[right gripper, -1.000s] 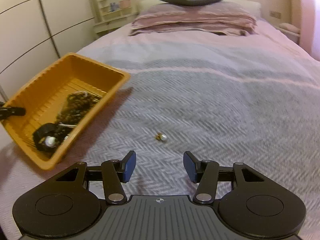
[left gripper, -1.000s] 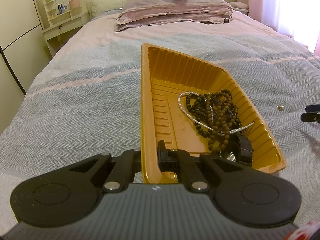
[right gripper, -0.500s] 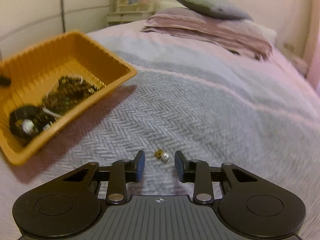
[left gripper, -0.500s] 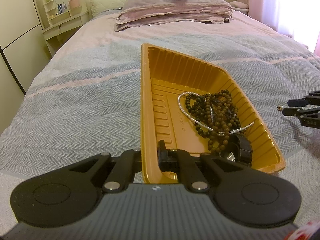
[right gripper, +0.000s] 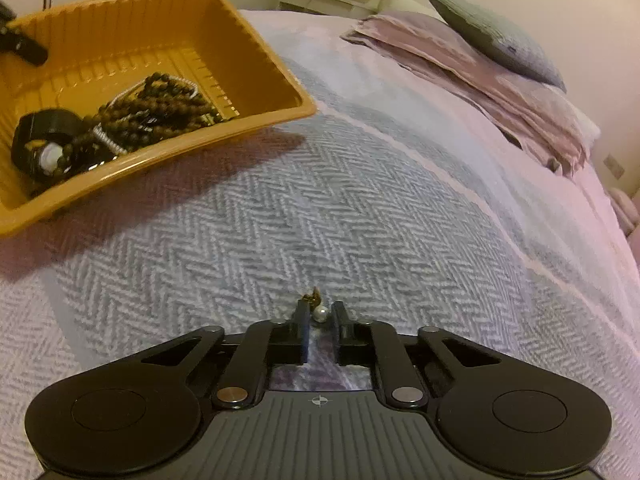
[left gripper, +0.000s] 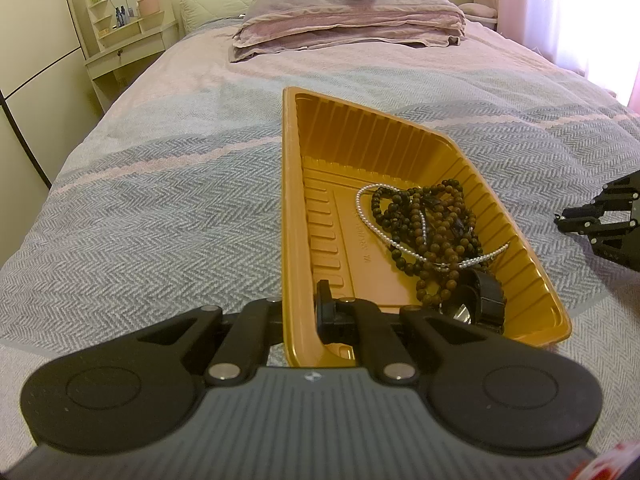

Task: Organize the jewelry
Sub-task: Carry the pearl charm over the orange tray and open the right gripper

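An orange plastic tray [left gripper: 340, 148] is tilted up off the bed; my left gripper [left gripper: 298, 312] is shut on its near left rim. Inside lie a dark bead necklace [left gripper: 436, 224], a thin pearl strand [left gripper: 370, 220] and a black watch [left gripper: 486, 300]. The tray also shows in the right wrist view [right gripper: 224, 40], upper left. My right gripper [right gripper: 320, 312] is down at the bedspread, its fingers closed on a small pearl earring [right gripper: 320, 312] with a gold part. It also shows at the right edge of the left wrist view [left gripper: 576, 220].
The grey-and-pink herringbone bedspread [right gripper: 360, 200] covers the bed. Stacked pillows [left gripper: 344, 20] lie at the head. A white vanity shelf [left gripper: 128, 32] stands at the back left, with wardrobe panels along the left wall.
My right gripper moved forward and down over the earring and closed its fingers on it. My left gripper and the tray stayed put.
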Tool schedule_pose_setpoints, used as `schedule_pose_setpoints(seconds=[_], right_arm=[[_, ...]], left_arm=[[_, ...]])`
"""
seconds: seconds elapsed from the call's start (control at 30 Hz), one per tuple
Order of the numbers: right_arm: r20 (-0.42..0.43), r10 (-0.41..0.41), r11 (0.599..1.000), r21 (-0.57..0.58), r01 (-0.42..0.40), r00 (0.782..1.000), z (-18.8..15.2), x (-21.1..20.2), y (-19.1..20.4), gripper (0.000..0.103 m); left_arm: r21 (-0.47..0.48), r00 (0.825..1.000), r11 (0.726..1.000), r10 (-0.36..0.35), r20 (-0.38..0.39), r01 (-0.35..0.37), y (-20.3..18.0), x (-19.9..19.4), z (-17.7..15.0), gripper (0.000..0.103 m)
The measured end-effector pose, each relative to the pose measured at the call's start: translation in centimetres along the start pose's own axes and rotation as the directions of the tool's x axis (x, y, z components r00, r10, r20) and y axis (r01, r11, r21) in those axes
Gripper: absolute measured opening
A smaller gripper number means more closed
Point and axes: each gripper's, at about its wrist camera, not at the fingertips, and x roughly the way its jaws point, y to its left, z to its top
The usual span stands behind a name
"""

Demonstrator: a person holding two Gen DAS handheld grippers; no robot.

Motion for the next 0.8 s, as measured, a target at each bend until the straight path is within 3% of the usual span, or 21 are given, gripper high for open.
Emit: schedule_pose_setpoints(seconds=[0.1, 0.4, 0.6, 0.8], right_arm=[[0.011, -0.021, 1.0, 0.005, 0.021, 1.0, 0.1, -0.2, 0.2, 0.008], [0.088, -0.07, 0.983, 0.174, 0.053, 0.994, -0.1, -4.6, -1.1, 0.008], [0.104, -0.035, 0.946, 0.324, -0.001, 0.994, -0.1, -6.8, -1.5, 0.008], [0.136, 0.018, 0.943, 0.326, -0.062, 0.991, 1.1, -7.8, 0.5, 0.008]], left_arm=[[-0.002, 1.0, 1.0, -0.001, -0.001, 0.001, 0.0, 0.0, 0.0, 0.004], [-0.006, 1.0, 1.0, -0.002, 0.001, 0.002, 0.0, 0.0, -0.3, 0.004], [-0.012, 1.0, 1.0, -0.008, 0.001, 0.008, 0.2, 0.0, -0.2, 0.005], [-0.02, 1.0, 1.0, -0.019, -0.002, 0.019, 0.5, 0.1, -0.3, 0.005]])
